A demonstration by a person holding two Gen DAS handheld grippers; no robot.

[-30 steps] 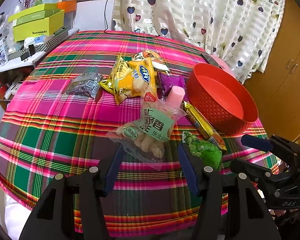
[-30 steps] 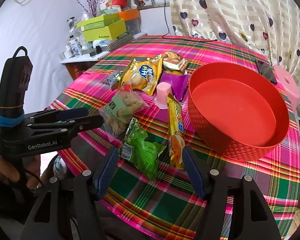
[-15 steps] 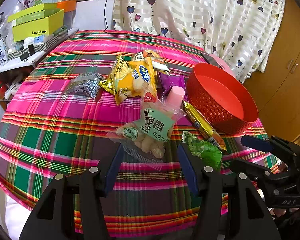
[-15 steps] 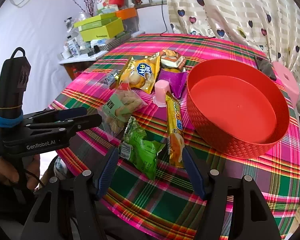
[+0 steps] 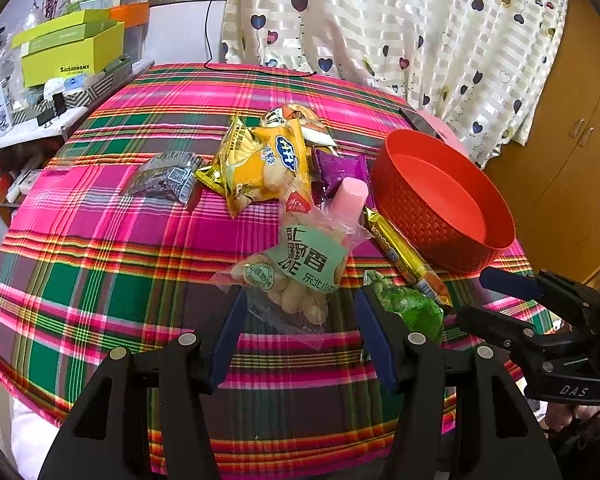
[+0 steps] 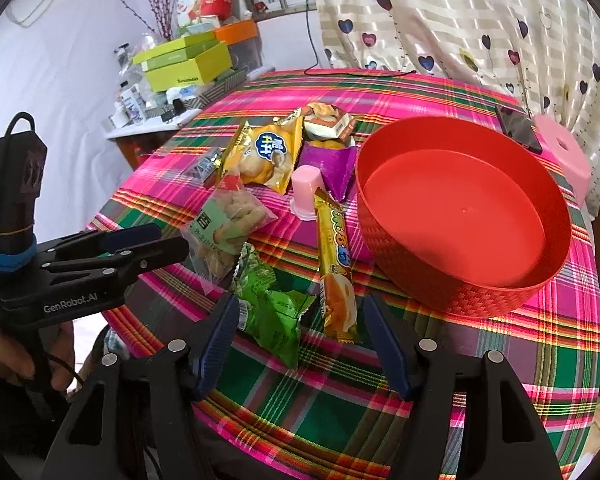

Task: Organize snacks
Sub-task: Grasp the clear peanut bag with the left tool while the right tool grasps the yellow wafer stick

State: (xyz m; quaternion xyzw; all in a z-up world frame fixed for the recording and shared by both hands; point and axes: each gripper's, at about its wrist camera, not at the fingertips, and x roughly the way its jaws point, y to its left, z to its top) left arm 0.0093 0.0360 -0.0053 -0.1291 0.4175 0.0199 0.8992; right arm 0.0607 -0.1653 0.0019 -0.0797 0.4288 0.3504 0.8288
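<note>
On the plaid tablecloth [image 5: 100, 264], snacks are lying scattered beside the empty red basket [image 6: 460, 296] — nothing sorted yet. Both tools are hovering with jaws spread, empty: left gripper [image 5: 298, 308] framing the clear peanut bag [image 5: 296, 276], right gripper [image 6: 300, 312] framing the green packet [image 6: 272, 312] — each seemingly lining up a pick.

From my left camera, the clear bag of biscuits [image 5: 296, 276] covers the lower part of the pink cup [image 5: 350, 202], and the yellow packet [image 5: 266, 166] overlaps the purple packet [image 5: 340, 168] and the pastry packet [image 5: 296, 116] behind it. My left gripper [image 5: 300, 320] hides part of the green packet [image 5: 410, 308]. The right gripper [image 5: 496, 298] runs off the picture's right edge. In the right view, the grey packet [image 6: 206, 168] is mostly tucked behind the yellow one, too small for me to read. The phone [image 6: 518, 128] shows dark and blurred.
</note>
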